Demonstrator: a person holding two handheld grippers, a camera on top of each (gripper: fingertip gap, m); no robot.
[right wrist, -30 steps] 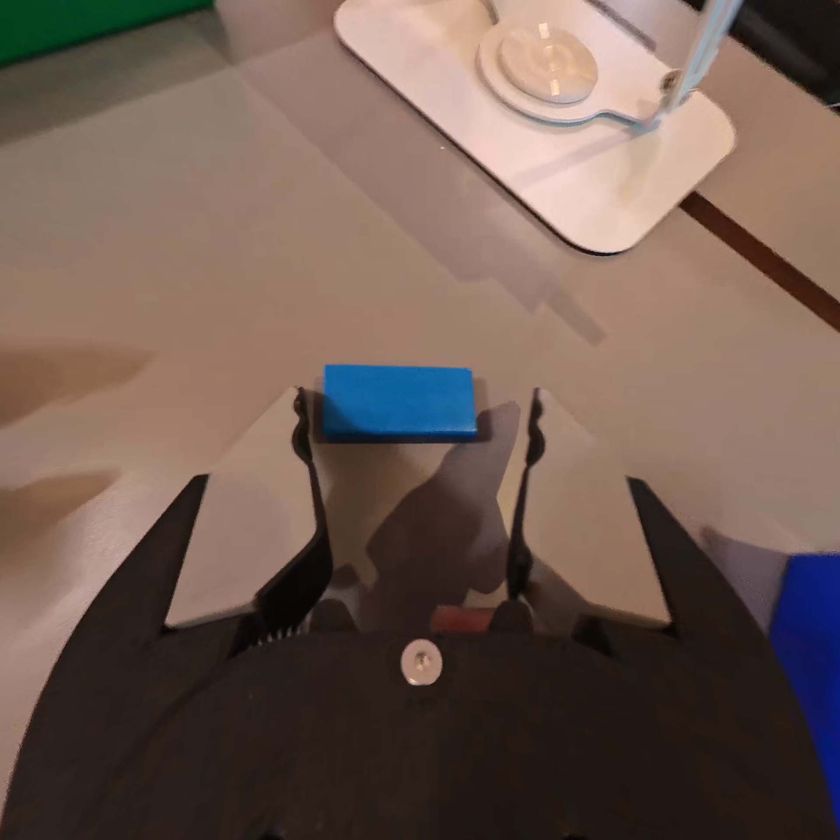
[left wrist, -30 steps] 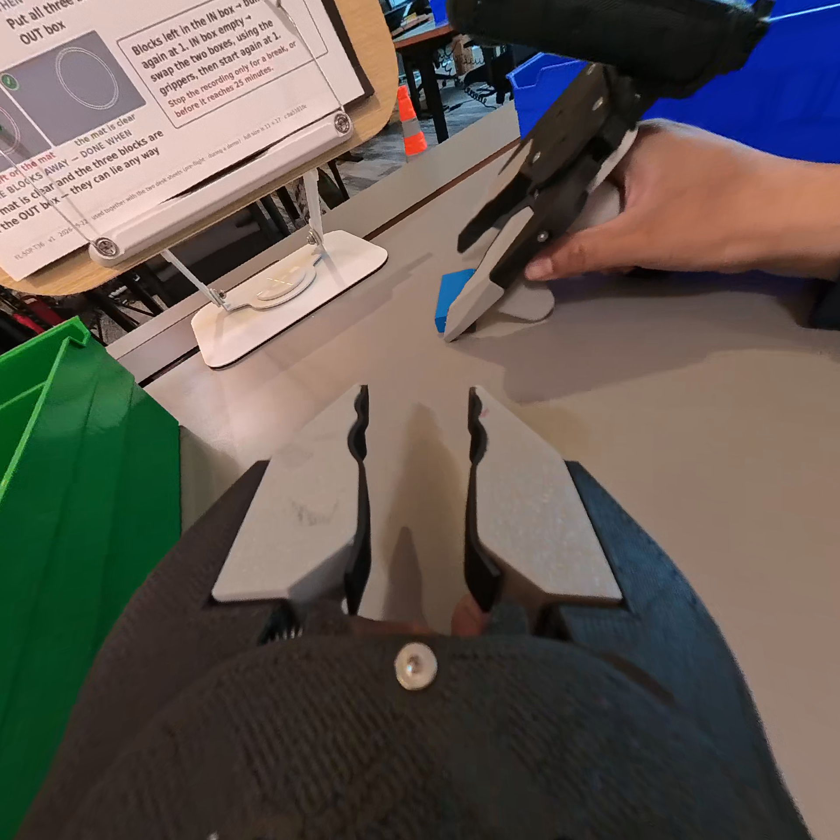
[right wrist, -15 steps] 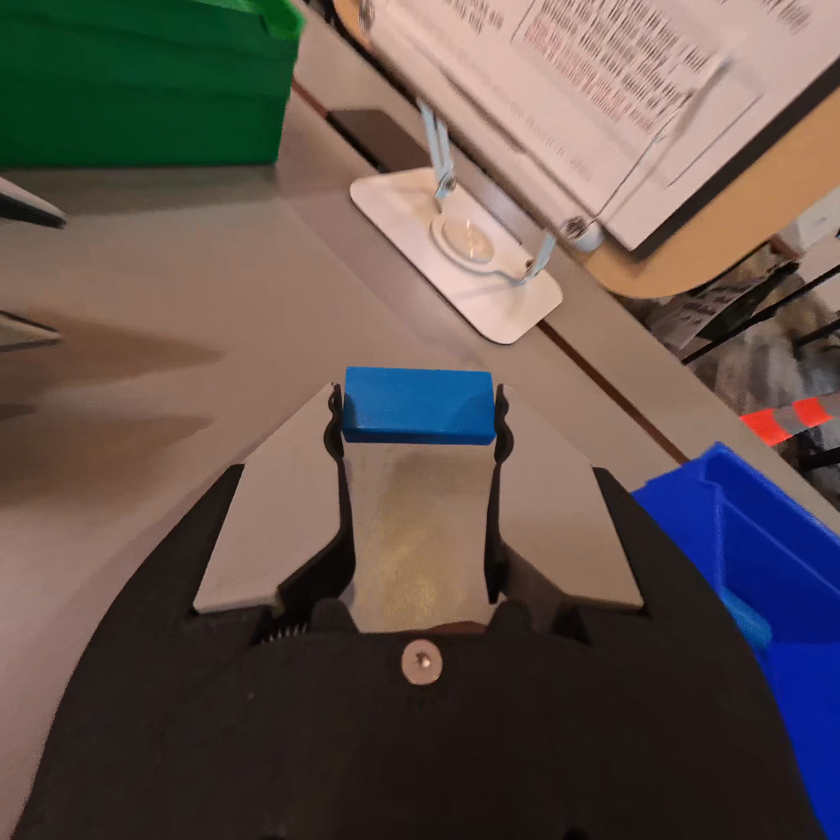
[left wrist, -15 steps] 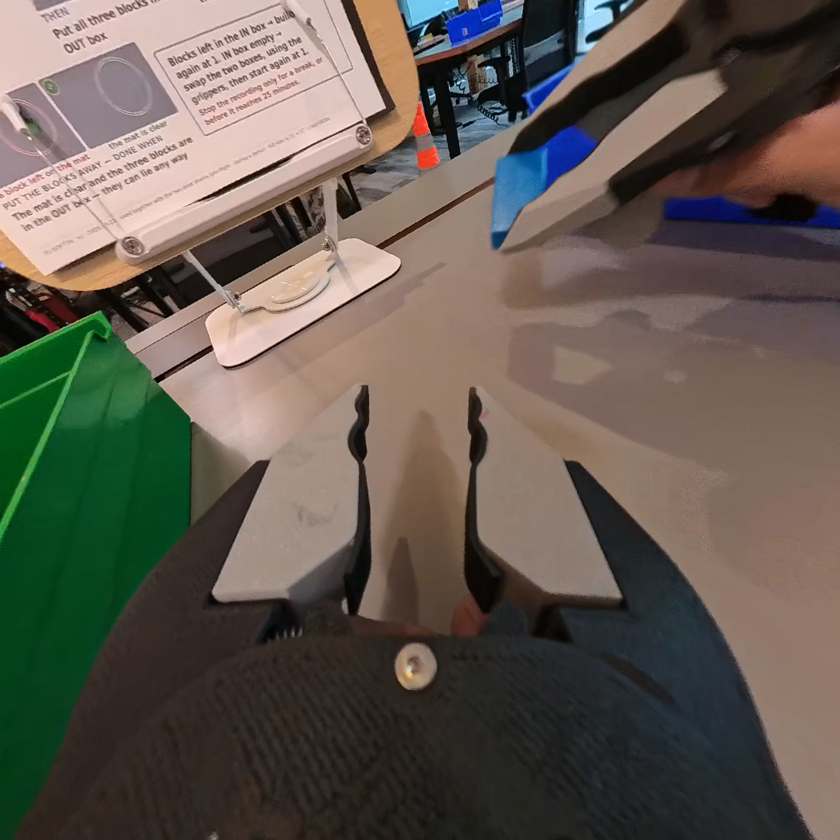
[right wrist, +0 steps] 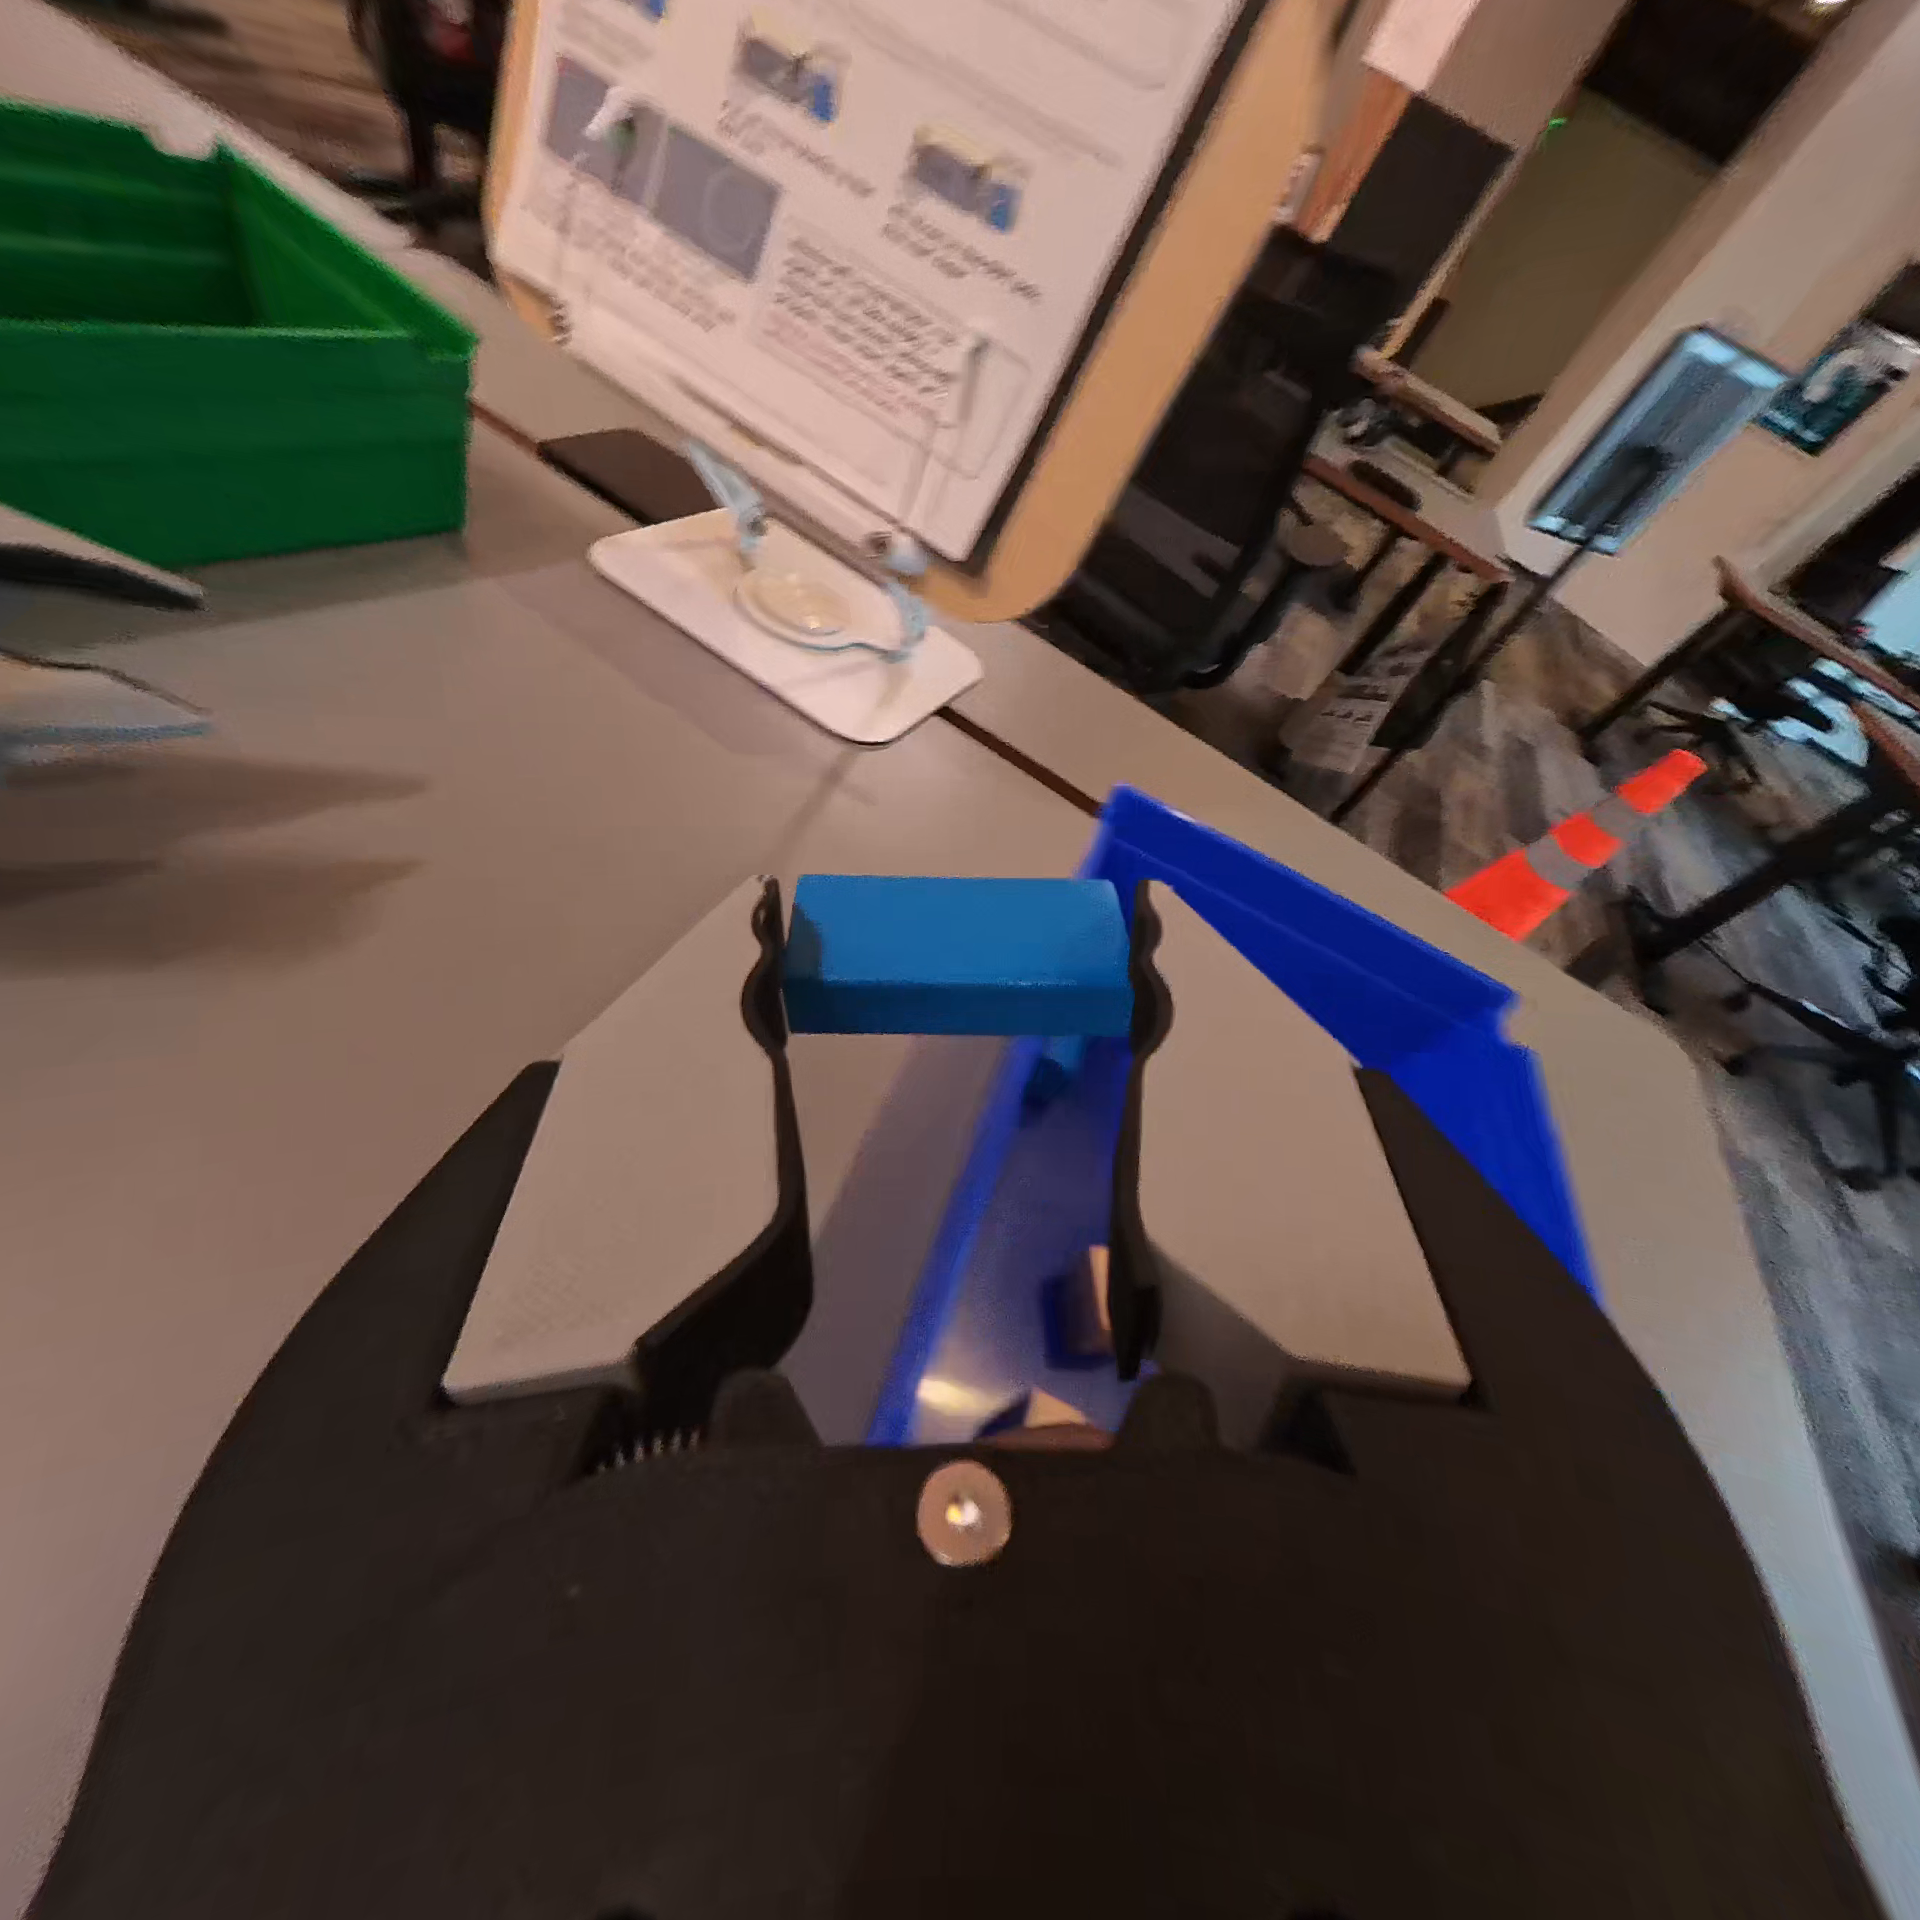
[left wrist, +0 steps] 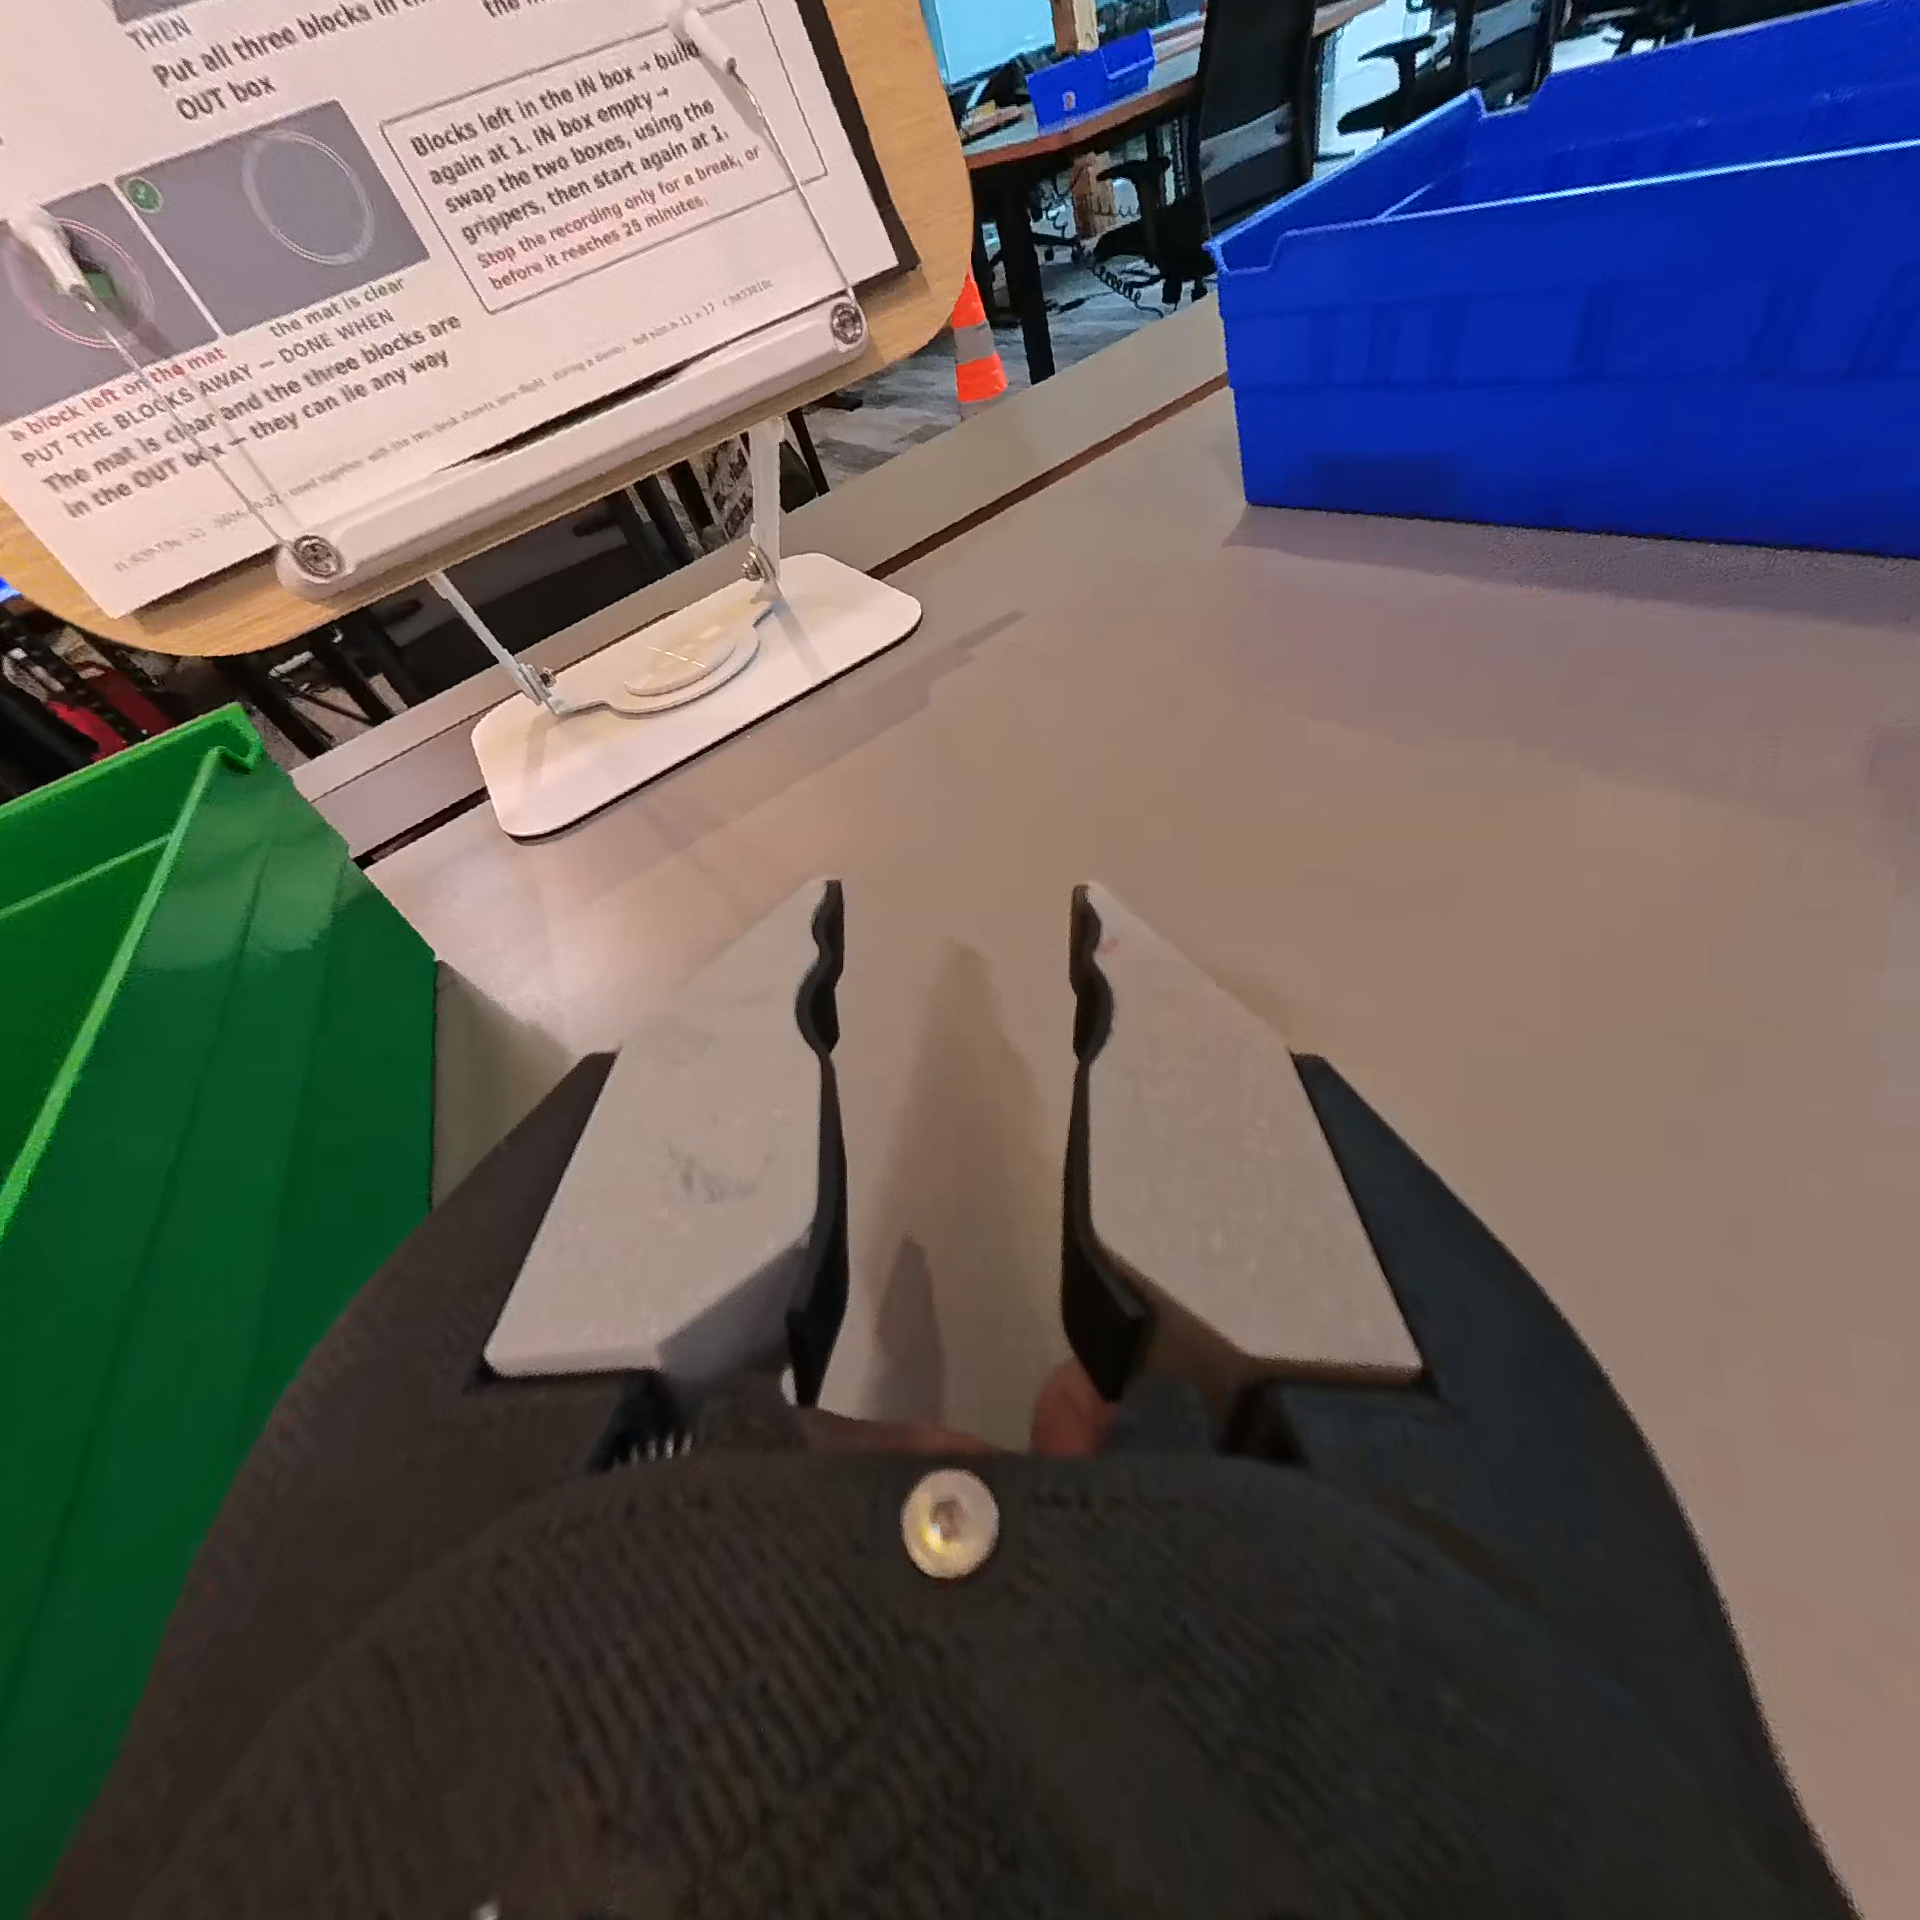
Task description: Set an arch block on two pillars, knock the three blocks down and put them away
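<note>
My right gripper [right wrist: 956,961] is shut on a blue rectangular block [right wrist: 956,966], both pads pressed on its short ends. It holds the block in the air over the near corner of the blue bin [right wrist: 1340,966]; small blue pieces show inside the bin below. My left gripper [left wrist: 951,971] is open with nothing between its fingers and hovers low over the grey table [left wrist: 1351,831]. The blue bin also shows at the right in the left wrist view [left wrist: 1579,343]. My right gripper is out of the left wrist view.
A green bin stands at the left [left wrist: 156,1039], also in the right wrist view [right wrist: 208,416]. A white stand with an instruction sheet [left wrist: 436,260] rests on its white base [left wrist: 696,686] at the table's far edge. An orange cone [right wrist: 1579,842] stands on the floor beyond.
My right gripper closed on the blue block on the table, lifted it and carried it right to the blue bin. It has left the left wrist view. My left gripper stayed open and still.
</note>
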